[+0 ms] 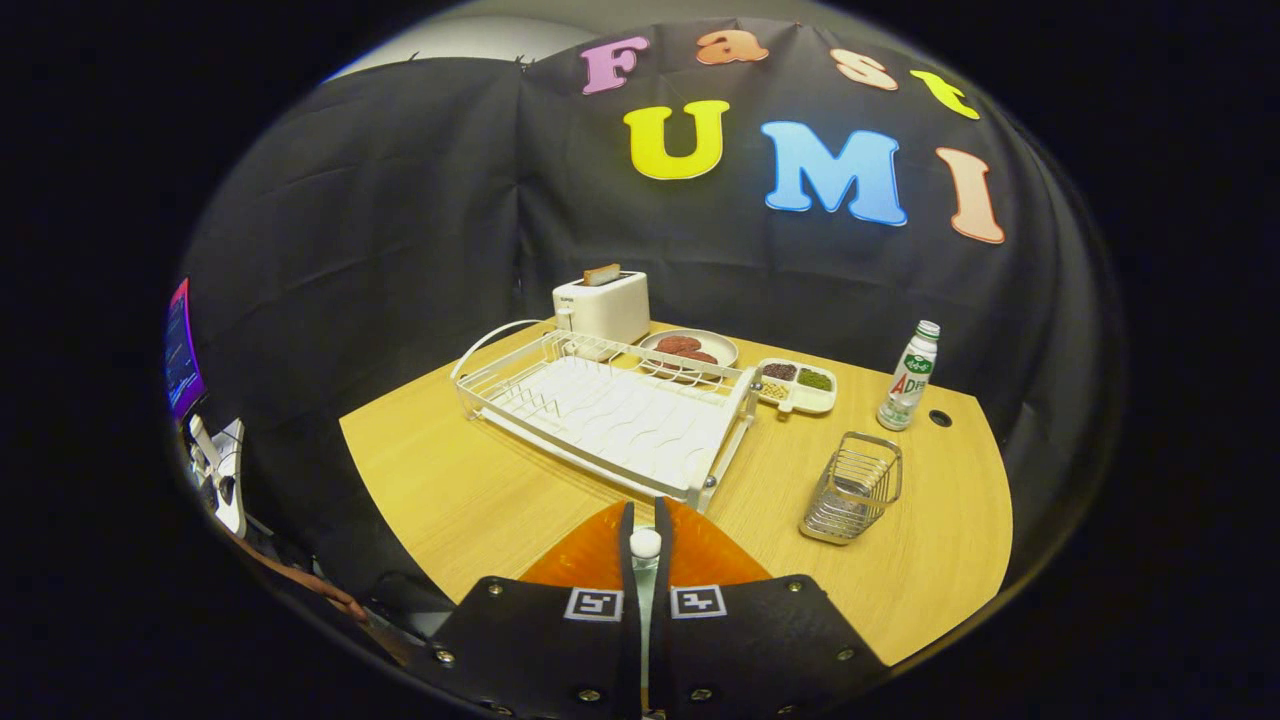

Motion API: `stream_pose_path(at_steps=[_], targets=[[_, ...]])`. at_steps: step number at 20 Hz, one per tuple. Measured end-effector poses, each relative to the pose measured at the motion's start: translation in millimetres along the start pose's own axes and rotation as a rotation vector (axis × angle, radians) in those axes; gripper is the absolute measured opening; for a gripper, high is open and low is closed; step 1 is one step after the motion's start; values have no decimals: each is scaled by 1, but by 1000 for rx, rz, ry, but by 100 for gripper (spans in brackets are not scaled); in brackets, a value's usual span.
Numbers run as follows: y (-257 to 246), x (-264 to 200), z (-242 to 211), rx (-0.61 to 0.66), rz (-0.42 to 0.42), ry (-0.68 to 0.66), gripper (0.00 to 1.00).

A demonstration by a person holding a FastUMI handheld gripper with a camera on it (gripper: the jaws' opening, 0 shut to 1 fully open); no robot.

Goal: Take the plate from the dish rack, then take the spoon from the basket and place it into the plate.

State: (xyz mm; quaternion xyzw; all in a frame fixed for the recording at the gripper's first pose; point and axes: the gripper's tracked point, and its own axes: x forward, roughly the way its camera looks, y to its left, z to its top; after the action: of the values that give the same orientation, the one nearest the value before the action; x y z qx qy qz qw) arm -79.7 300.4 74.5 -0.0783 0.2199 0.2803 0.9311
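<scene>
Down low over the wooden table (470,480), the gripper (645,535) points forward with its fingers drawn close together, pinching the white rounded spoon (645,543) above the glossy orange plate (590,555). Beyond the fingers sits the white wire dish rack (600,410), its tray ribbed in waves. Right of the rack stands a small metal wire basket (853,487).

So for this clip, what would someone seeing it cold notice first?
Probably the tongs, closed on a spoon's white handle directly above an orange plate at the near table edge. Just beyond them sits the big white dish rack, empty, with a wire basket to its right. At the back stand a toaster and a bottle.
</scene>
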Motion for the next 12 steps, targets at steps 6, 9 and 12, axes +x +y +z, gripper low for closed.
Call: stream_pose_path(at_steps=[6,9,12], targets=[[-4,18,-2,-40,-22,41,13],[-9,17,2,-27,-29,24,36],[-26,7,16,-15,-81,-15,40]])
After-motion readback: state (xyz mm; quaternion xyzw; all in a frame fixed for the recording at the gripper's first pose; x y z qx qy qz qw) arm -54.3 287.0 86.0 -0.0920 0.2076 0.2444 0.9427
